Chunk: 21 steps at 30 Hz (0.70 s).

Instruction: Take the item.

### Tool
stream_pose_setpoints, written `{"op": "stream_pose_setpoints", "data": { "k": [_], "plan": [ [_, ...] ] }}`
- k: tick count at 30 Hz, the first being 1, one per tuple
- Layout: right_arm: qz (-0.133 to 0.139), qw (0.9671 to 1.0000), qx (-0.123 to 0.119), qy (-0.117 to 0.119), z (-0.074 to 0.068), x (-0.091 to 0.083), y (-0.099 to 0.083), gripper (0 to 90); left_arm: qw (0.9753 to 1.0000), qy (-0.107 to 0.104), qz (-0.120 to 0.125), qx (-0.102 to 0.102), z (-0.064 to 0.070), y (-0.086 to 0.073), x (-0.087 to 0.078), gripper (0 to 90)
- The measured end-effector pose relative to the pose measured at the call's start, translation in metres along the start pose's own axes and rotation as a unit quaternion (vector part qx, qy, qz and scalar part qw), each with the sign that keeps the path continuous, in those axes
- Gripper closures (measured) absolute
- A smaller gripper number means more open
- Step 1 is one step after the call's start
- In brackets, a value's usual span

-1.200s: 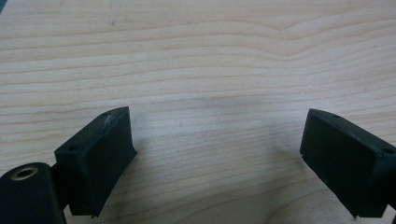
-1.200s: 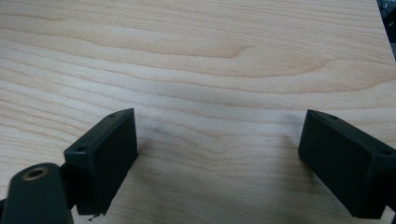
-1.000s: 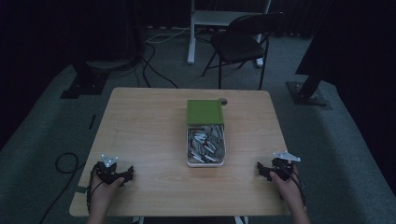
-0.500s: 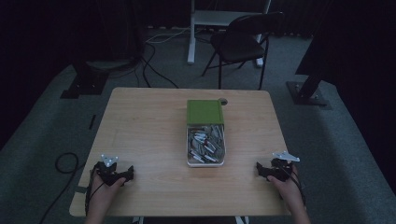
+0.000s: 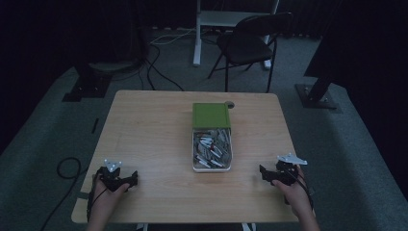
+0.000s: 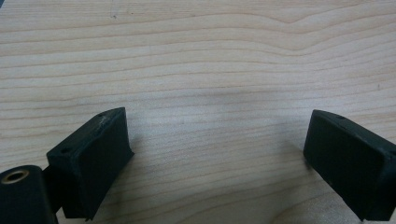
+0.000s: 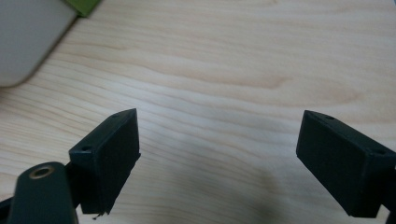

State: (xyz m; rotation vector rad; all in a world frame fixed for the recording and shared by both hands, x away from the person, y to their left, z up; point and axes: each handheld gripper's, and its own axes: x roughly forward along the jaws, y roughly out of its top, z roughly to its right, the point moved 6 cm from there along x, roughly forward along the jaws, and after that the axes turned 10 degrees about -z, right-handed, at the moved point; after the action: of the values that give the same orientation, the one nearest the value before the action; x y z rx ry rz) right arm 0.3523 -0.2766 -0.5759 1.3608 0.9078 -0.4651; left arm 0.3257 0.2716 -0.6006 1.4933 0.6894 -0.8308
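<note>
White tray (image 5: 211,168) between parted tongs (image 5: 126,181)

We see the worktop (image 5: 154,134) as pale wood with a clear wavy grain and a smooth, matt finish. The left claw (image 6: 219,158) has jaws of matt black plastic, their edges faintly scuffed, with a dull brass-looking ring set in the black part at the lower left. The right claw (image 7: 219,158) looks the same: matt black, slightly grainy faces. The box (image 5: 211,166) near the worktop's middle has smooth, pale grey walls, likely plastic, and its green lid (image 5: 210,115) looks flat and matt.
</note>
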Motion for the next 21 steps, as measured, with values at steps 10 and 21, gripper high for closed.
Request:
{"op": "stream_pose_setpoints", "data": {
  "k": [10,21],
  "plan": [
    [0.021,0.9988,-0.031,0.031,-0.026,-0.017,0.02,15.0,1.0,0.0,0.0,0.0,0.0,0.0,0.0,7.8],
    [0.045,0.9951,-0.071,0.052,-0.05,-0.034,0.036,22.5,1.0,0.0,0.0,0.0,0.0,0.0,0.0,7.7]
  ]
}}
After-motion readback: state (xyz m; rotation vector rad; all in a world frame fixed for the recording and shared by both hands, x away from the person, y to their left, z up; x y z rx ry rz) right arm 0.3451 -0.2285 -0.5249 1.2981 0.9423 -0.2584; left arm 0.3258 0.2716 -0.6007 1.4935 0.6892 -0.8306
